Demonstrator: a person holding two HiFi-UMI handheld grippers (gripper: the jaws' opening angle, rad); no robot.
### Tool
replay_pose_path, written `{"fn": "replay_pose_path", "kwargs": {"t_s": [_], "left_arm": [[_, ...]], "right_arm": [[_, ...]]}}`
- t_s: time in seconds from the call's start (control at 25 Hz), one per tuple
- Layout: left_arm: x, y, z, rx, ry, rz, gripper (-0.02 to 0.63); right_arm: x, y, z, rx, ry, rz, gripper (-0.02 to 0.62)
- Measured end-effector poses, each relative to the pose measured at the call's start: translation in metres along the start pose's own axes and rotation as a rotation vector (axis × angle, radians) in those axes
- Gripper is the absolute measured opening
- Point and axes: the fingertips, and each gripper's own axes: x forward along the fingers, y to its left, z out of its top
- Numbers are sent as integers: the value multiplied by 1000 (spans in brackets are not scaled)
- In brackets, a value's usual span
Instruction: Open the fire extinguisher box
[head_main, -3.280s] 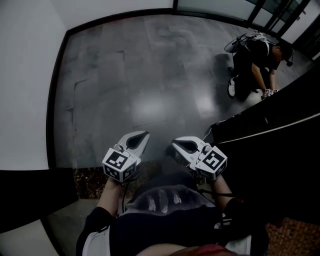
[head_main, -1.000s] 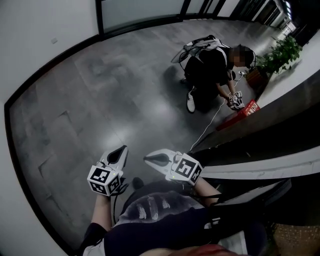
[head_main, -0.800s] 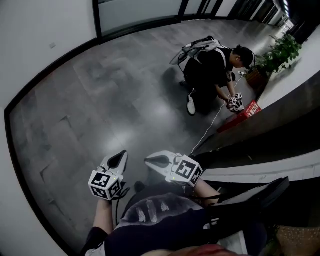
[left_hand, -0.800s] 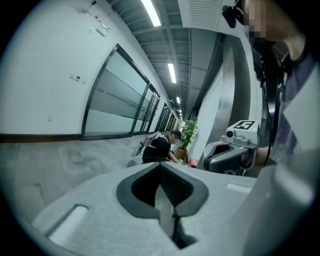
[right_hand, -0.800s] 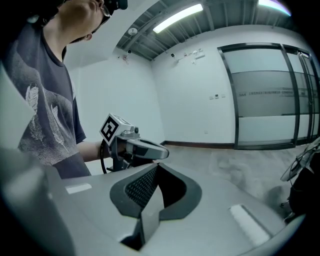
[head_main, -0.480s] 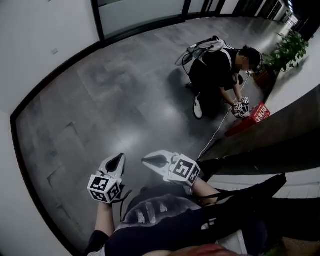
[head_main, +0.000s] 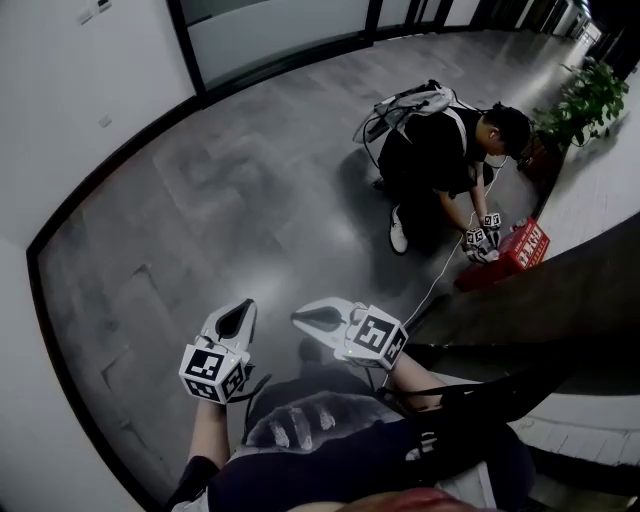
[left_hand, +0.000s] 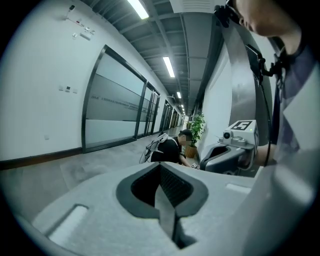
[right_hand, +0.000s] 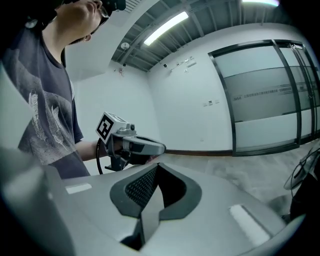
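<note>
Both tongs held low in front of me, lower centre of the head view, above grey floor tiles (head_main: 250, 180). Left gripper (head_main: 238, 312): clenched, the jaws meet along one seam in its own view, nothing between them. Right gripper (head_main: 305, 319): likewise clenched and empty, pads pressed together, tip pointing toward the left gripper, the two near but apart. Each gripper shows up in the other's view, marker cube on top. The fire extinguisher box (head_main: 512, 250) is a red case with white lettering, lying on the floor at the right edge of the head view, against the foot of a dark wall (head_main: 560, 290). It is well apart from both my tongs, up and to the right of them. A second person (head_main: 440, 150) crouches over it, pack on their back, with their own pair of marker-cube grippers (head_main: 483, 240) at the box's left end; whether they touch it I cannot tell. Potted plant (head_main: 592, 95) in the upper right corner, beyond the box
</note>
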Motion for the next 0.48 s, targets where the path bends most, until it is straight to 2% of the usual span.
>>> {"fn": "replay_pose_path", "kwargs": {"t_s": [0.2, 0.48], "left_arm": [[29, 1, 4, 11, 29, -8, 0], [41, 27, 8, -30, 8, 46, 0]], "right_arm": [[-5, -23, 8, 2, -16, 16, 2], [11, -42, 6, -18, 26, 83, 2]]}}
